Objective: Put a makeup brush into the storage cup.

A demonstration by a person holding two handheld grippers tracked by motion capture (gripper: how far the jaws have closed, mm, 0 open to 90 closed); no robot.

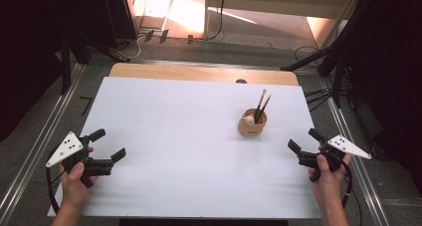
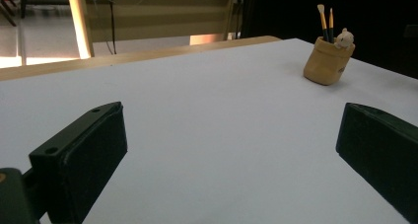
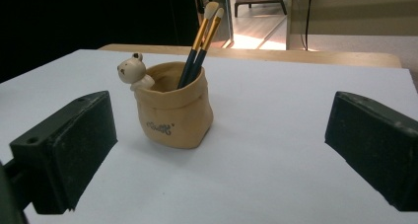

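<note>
The brush pot [image 1: 252, 123] — a tan, sack-shaped holder with a small bear figure [image 1: 247, 119] perched on its rim — stands upright on the white table top [image 1: 189, 151], out toward two o'clock from the table's middle in the high view. Behind the white surface, at twelve o'clock, a strip of wooden edge [image 1: 199, 72] shows.

The left gripper [image 1: 108, 145] sits near the table's eight o'clock corner, held in the person's left hand [image 1: 79, 178], its jaws spread wide with nothing between them but bare table. In the left gripper view the pot [image 2: 327, 61] lies well apart, up at one o'clock.

The right gripper [image 1: 304, 141] is near the four o'clock edge, in the right hand [image 1: 329, 173], jaws likewise parted and empty. It points at the pot, which stands near but clear of it; in the right gripper view the pot [image 3: 173, 108] rises between the two jaws, a little toward eleven o'clock, untouched.

Two brushes [image 1: 261, 105] with dark handles, gold ferrules and pale tips stand in the pot, leaning toward one o'clock in both the high view and the right gripper view [image 3: 199, 39] — side by side, nearly touching. The bear [image 3: 132, 71] clings to the rim at ten o'clock in that view.
</note>
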